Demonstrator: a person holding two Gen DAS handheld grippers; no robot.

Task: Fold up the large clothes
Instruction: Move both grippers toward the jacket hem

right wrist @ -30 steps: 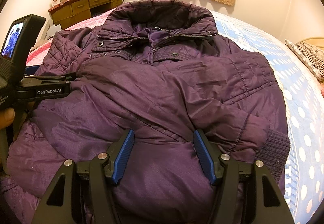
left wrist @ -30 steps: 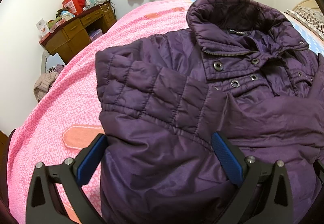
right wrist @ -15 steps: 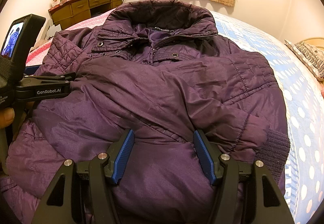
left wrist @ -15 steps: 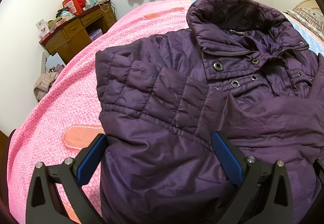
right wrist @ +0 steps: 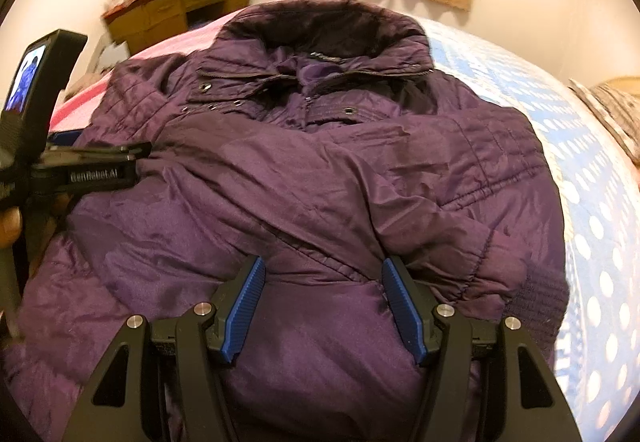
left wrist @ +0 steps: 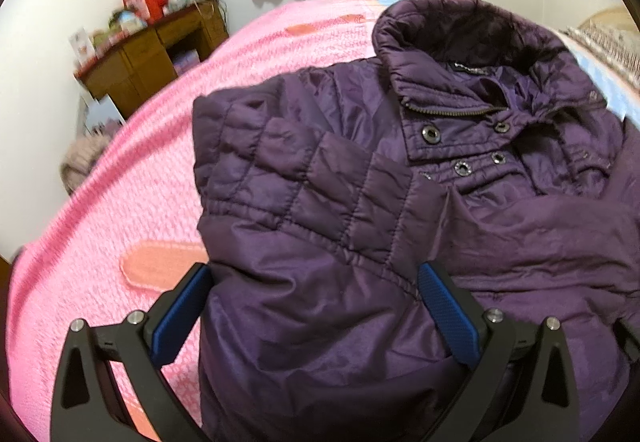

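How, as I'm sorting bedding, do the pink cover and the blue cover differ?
The pink cover has orange patches; the blue cover has white dots. The pink cover lies toward the desk, the blue cover toward the pillow. Both lie under the purple jacket.

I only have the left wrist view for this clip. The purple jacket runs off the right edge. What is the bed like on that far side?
Observer: In the right wrist view the bedding beyond the jacket is blue with white dots, not pink.
Operator: Where does the jacket's other sleeve end?
Observer: It is folded across the front, and its ribbed cuff lies near the jacket's right edge.
Operator: Is the right gripper gripping anything?
Observer: The right gripper has its blue pads apart, with jacket fabric lying between them; a pinch is not visible.
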